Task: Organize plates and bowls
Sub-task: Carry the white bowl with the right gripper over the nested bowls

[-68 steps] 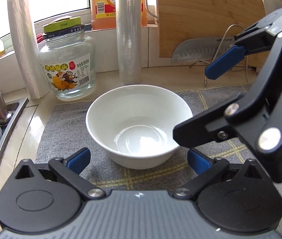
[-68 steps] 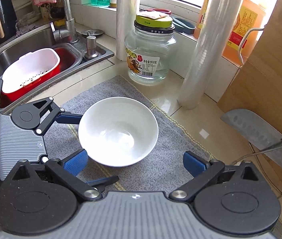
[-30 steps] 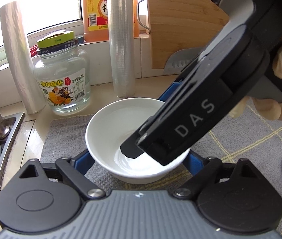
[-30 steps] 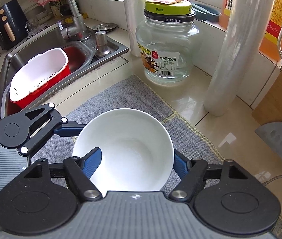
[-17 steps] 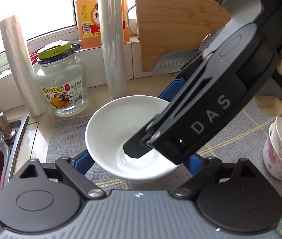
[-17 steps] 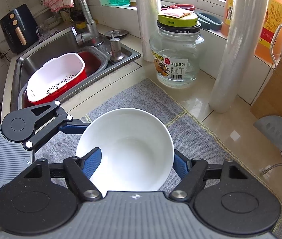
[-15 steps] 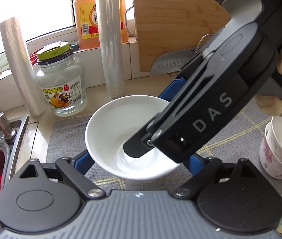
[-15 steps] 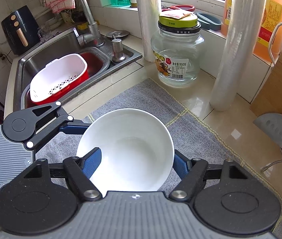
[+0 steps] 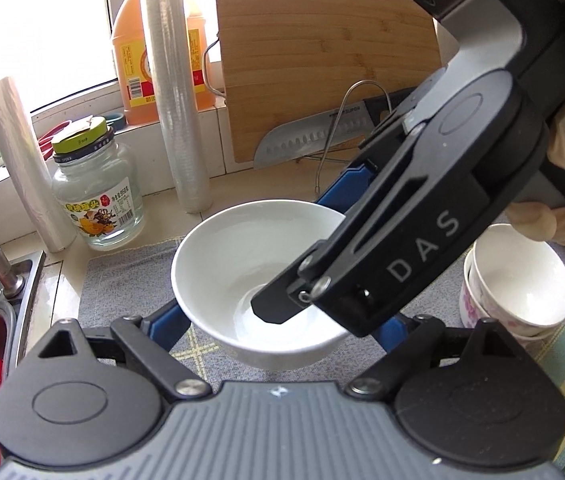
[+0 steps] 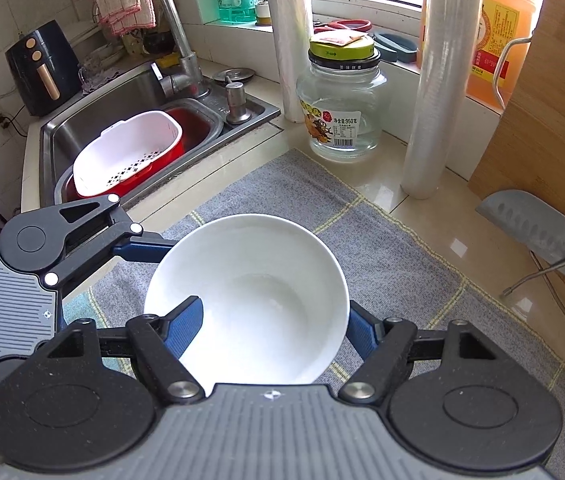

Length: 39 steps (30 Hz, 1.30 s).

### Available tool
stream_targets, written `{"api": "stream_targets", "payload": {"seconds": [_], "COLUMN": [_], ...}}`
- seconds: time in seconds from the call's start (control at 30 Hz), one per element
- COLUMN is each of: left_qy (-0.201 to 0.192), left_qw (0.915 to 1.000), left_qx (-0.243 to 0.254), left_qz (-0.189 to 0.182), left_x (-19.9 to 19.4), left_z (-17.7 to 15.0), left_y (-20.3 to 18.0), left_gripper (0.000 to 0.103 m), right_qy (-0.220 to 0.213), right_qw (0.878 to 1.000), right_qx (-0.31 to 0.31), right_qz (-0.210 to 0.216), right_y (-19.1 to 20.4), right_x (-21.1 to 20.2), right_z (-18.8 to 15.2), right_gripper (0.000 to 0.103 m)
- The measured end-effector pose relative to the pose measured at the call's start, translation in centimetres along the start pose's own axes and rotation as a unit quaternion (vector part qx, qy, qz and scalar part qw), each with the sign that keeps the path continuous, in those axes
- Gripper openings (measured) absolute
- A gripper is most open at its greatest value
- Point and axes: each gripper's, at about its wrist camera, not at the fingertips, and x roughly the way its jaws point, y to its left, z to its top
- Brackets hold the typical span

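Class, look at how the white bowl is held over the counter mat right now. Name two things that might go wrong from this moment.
1. The right gripper pinches only the white bowl's rim wall, one pad inside and one outside; glazed ceramic may slip and drop onto the grey mat.
2. The left gripper straddles the bowl's base from the other side; uneven motion of the two hands might twist it loose or knock the stacked floral bowls nearby.
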Motion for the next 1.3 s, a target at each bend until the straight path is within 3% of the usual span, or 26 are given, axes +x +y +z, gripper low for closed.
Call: {"api": "stream_targets", "payload": {"seconds": [0.7, 1.3], "left_qy": [-0.025, -0.034], "left_qw": [0.9979, 0.9905], "left_qx": [0.038, 0.076], "left_qz": [-0.047, -0.109], "left_x": [-2.7, -2.2], "left_z": [1.3, 2.2], "left_y": [-7.0, -12.1], "left_gripper": [0.093, 0.093], "right_qy": [-0.028, -0.033], "right_qw": [0.998, 0.992], "right_qx": [0.034, 0.084], "right_qz": [-0.045, -0.09], "right_y": [-0.8, -3.0], "right_x": [-7.6, -12.1], "right_z": [-5.9, -11.0], "right_gripper": [0.083, 0.083]}}
